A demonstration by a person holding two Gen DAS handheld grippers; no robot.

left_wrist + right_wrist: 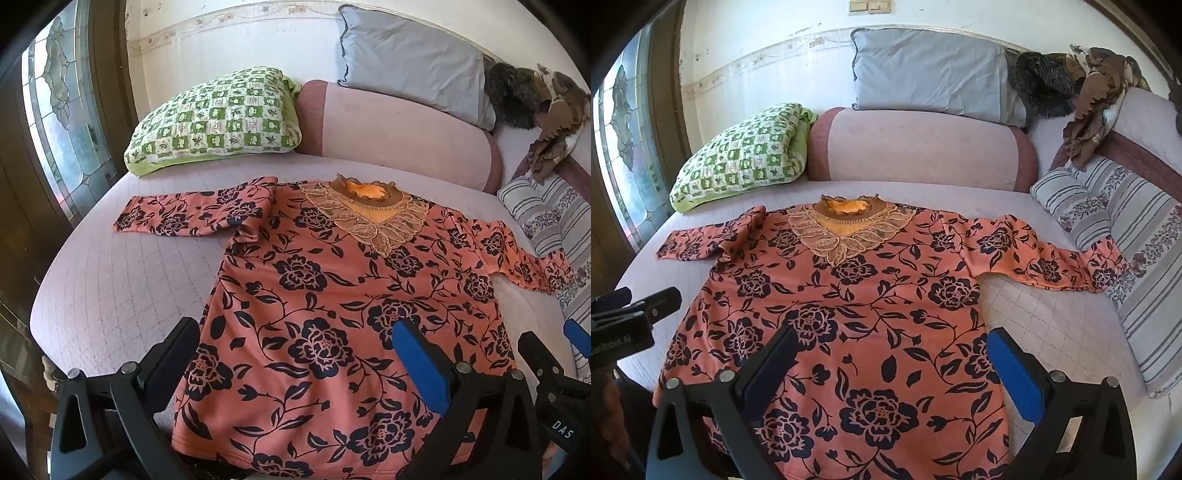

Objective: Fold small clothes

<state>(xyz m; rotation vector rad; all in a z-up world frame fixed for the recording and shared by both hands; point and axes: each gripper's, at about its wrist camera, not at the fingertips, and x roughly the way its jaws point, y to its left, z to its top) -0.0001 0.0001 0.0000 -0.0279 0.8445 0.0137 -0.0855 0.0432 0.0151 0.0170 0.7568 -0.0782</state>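
Lying flat on the quilted bed [110,288], sleeves out (ready for folding), was the floral top [332,314]; left gripper [295,354] and right gripper [892,363] hovered over its hem, fingers spread, holding nothing.

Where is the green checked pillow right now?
The green-and-white checked pillow lies at the bed's far left in both views, beside the pink bolster and beyond the floral shirt's sleeve.

left tool [295,354]: jaws wide, empty, tilted down | right tool [894,363]: same
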